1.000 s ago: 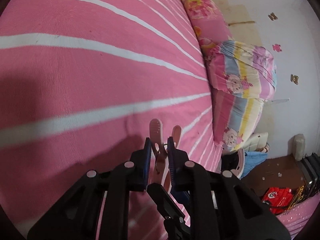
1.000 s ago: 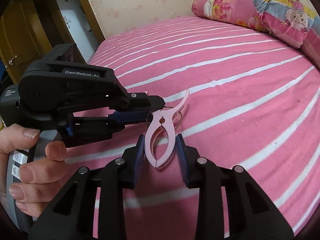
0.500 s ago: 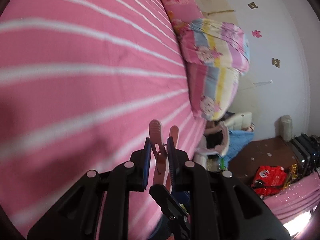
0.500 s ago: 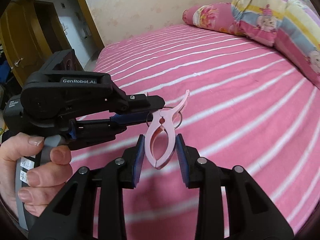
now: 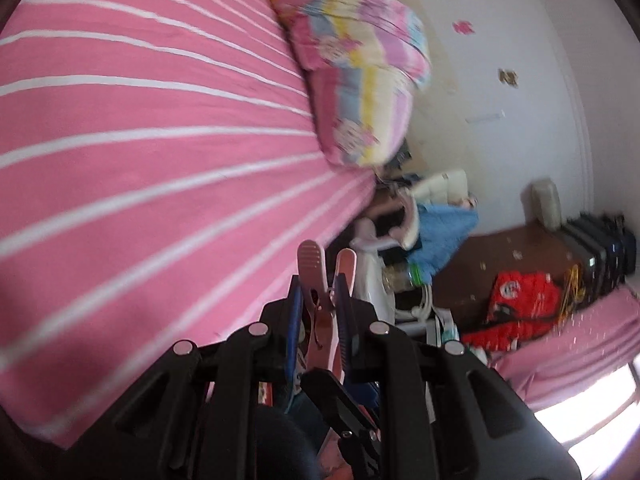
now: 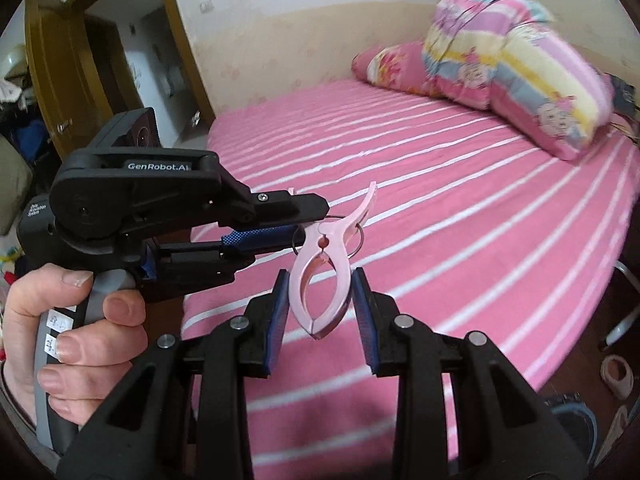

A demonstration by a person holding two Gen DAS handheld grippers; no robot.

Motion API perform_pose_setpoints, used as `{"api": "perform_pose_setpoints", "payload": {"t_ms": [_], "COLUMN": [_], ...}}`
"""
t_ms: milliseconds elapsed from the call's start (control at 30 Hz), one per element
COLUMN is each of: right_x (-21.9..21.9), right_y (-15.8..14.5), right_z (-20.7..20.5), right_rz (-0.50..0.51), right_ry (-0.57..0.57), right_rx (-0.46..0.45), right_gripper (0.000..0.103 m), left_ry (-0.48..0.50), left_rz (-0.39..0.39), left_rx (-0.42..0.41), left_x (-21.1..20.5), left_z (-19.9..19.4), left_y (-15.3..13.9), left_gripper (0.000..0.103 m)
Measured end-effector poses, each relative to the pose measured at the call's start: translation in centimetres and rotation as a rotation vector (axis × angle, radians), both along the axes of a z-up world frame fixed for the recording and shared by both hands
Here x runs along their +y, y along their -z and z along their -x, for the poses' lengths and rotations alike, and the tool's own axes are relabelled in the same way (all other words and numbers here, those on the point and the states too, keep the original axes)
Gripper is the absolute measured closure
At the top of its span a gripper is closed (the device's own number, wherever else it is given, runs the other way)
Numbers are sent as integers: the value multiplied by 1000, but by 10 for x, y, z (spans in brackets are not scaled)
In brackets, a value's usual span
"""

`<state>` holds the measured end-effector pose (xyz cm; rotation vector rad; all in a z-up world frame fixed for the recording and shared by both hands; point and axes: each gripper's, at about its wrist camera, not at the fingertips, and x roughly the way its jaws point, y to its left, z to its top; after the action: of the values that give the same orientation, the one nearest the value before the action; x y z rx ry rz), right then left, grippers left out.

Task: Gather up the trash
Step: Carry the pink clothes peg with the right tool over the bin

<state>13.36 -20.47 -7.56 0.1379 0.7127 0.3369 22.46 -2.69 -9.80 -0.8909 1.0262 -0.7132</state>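
A pale pink plastic clothes peg (image 6: 326,266) with a metal ring hangs in the air above the bed. My left gripper (image 5: 319,300) is shut on the peg (image 5: 316,280) at its handle end; it also shows in the right wrist view (image 6: 304,228) coming in from the left, held by a hand. My right gripper (image 6: 320,312) is open, its blue pads (image 6: 279,320) on either side of the peg's lower end without touching it.
A pink bed (image 6: 460,208) with white stripes lies below. A folded striped quilt (image 6: 520,64) and a pillow (image 6: 392,64) sit at its head. Beside the bed stand a white chair (image 5: 380,276), blue cloth (image 5: 444,228), a red bag (image 5: 520,300) and dark suitcases (image 5: 600,248).
Both grippers have risen and swung away from the bed with the peg held in the left one. The bed's edge and the floor clutter have come into view.
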Motion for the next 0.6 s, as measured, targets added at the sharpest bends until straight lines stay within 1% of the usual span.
{"api": "perform_pose_setpoints", "payload": {"t_ms": [133,267,300,367,433,600], "right_x": [-31,-72,-82,-105,-120,-167], "right_y": [-16,-22,-21,-18,-16,2], "right_z": [32,67,75,94,105,129], "right_rz": [-2,3,2,3,3,4], "right_ry": [54,123,141,183,208,289], "right_rx": [-28,-35,-32,-23,-15,25], "right_gripper": [70,71,71,71,71,71], "left_ry": [69,147,162,210,246,350], "left_rz": [-15,-31,-36,-52,-62,-99], "left_rx": [-37,-41,-40,-34,-23,13], "left_x": [-45,-91,-99,-129,-148,-209], "left_z": [26,46,49,58,63,77], "left_y": [-23,-28,-27,-23,-18,4], "left_gripper": [87,87,87,87,87,87]}}
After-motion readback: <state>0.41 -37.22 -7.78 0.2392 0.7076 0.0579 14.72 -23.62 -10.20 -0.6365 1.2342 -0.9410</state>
